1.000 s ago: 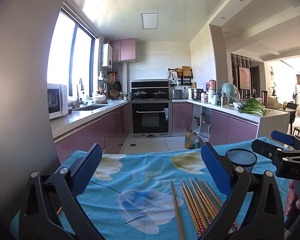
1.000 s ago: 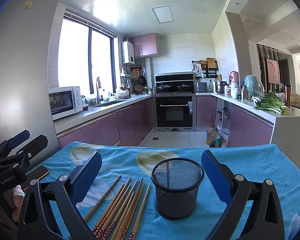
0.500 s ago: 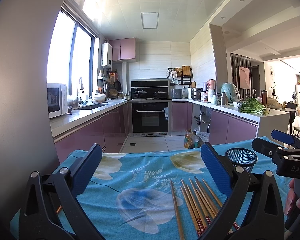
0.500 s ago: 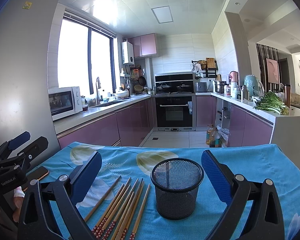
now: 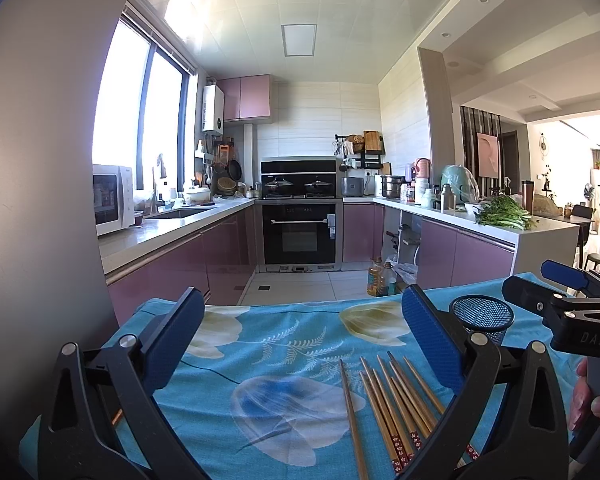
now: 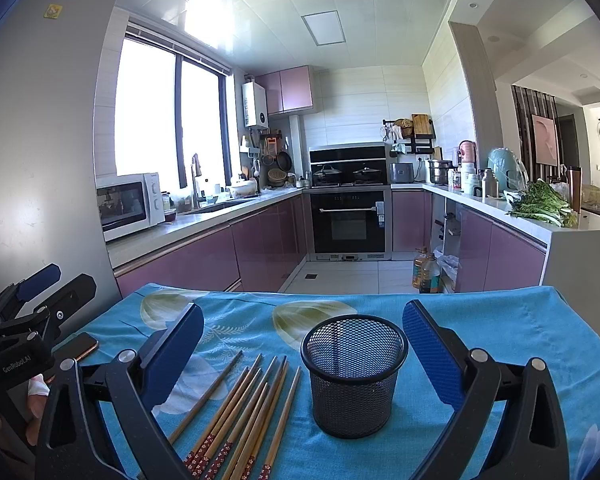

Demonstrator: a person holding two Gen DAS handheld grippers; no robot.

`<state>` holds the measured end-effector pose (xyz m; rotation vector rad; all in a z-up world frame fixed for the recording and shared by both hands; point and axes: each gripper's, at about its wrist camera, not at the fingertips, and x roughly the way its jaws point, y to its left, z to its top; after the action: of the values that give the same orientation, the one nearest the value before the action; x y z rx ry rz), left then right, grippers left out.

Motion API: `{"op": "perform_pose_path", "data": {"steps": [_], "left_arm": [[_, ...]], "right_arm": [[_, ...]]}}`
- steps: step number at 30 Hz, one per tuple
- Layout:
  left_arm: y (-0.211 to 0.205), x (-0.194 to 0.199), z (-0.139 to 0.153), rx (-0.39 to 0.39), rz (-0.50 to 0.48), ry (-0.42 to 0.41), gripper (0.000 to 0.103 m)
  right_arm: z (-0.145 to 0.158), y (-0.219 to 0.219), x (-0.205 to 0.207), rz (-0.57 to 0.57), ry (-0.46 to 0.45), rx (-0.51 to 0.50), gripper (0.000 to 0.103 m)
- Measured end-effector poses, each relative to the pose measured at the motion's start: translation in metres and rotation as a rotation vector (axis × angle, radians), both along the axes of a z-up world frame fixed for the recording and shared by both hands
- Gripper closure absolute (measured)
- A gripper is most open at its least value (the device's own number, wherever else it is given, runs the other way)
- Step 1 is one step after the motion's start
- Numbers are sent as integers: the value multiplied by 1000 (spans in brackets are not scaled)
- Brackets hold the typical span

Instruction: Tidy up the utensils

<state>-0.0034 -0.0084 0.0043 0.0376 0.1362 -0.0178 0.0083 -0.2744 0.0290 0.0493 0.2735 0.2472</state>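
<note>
Left wrist view had bare wooden chopsticks with red patterned ends (image 5: 396, 404) lying lengthwise just below-right of the spread, empty left gripper (image 5: 300, 336), nearer than the equally spread, empty right gripper (image 6: 302, 344) facing the black mesh cup (image 6: 354, 376).

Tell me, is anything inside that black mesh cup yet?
The mesh cup looks empty: through its open top and netting only bare mesh shows, though the very bottom is hard to see. The chopsticks all lie on the blue tablecloth beside it.
</note>
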Motion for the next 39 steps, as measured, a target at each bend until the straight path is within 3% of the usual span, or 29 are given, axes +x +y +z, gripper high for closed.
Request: {"op": "perform_pose_path", "data": {"steps": [39], "left_arm": [[-3, -1, -1, 2, -11, 11, 6]], "right_arm": [[1, -1, -1, 15, 8, 9, 7]]}}
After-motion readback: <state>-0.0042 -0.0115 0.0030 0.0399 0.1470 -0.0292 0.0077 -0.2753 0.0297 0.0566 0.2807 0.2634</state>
